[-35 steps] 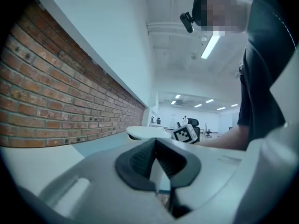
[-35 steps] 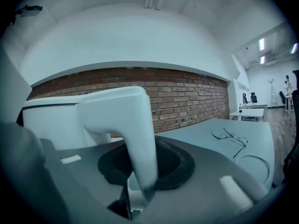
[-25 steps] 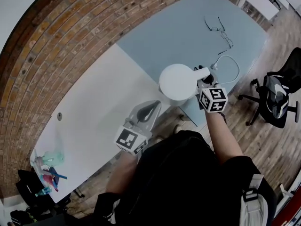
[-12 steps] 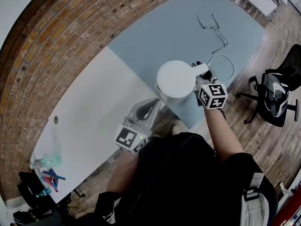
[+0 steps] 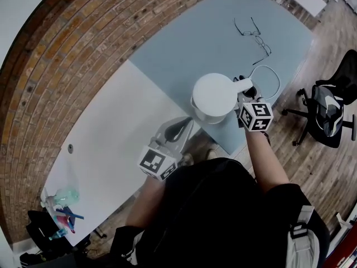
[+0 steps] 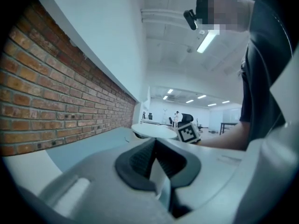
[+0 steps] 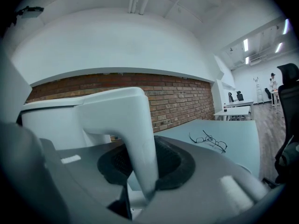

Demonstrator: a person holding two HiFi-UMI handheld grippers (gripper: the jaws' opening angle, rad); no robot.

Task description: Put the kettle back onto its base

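My right gripper (image 7: 142, 169) gripped the white kettle (image 7: 51, 120) by its handle (image 7: 135, 125), eyeglasses (image 7: 209, 141) lying ahead to its right; my left gripper (image 6: 154, 164) was closed, empty.

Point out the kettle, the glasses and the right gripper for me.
kettle (image 5: 213, 94), head view, middle of its white lid.
glasses (image 7: 208, 141), right gripper view, middle of the frame, between the lenses.
right gripper (image 7: 142, 164), right gripper view, between its pads, where they clamp the kettle's handle.
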